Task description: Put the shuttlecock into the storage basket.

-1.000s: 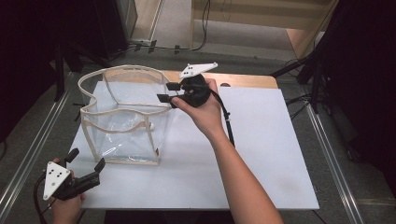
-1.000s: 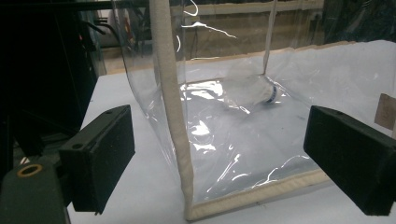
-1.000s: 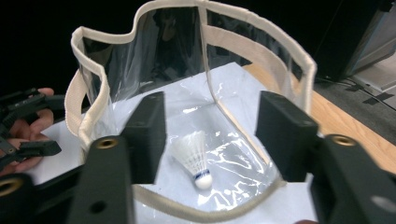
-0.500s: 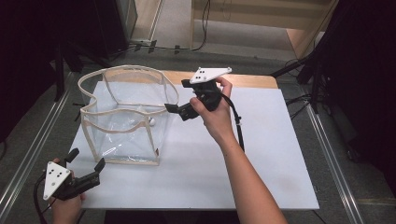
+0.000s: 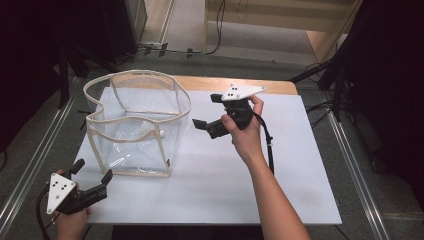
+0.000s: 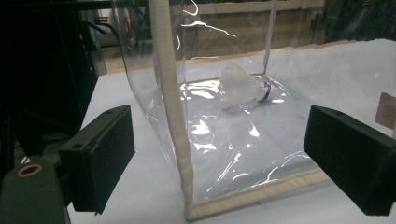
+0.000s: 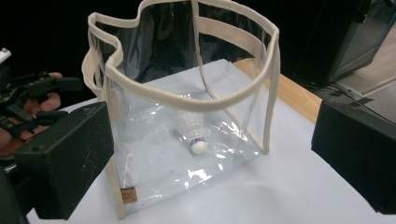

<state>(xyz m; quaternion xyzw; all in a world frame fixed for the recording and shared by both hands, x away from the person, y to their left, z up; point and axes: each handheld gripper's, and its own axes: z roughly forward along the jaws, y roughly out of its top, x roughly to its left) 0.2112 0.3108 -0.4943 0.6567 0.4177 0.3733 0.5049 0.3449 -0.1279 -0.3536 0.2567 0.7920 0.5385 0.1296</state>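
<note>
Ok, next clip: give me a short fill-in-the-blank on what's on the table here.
1. The shuttlecock lies ____ the clear bag.
2. The right gripper has its jaws ____, nothing between them.
3. The bag's trim is ____ in colour.
4. The bag stands on a ____ board.

Missing words: inside; open; cream; white

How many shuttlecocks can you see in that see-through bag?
1. A single white shuttlecock lies on its side on the floor of the clear plastic bag, roughly mid-floor. The bag's walls are transparent, so it is unlikely that another is hidden.
</note>
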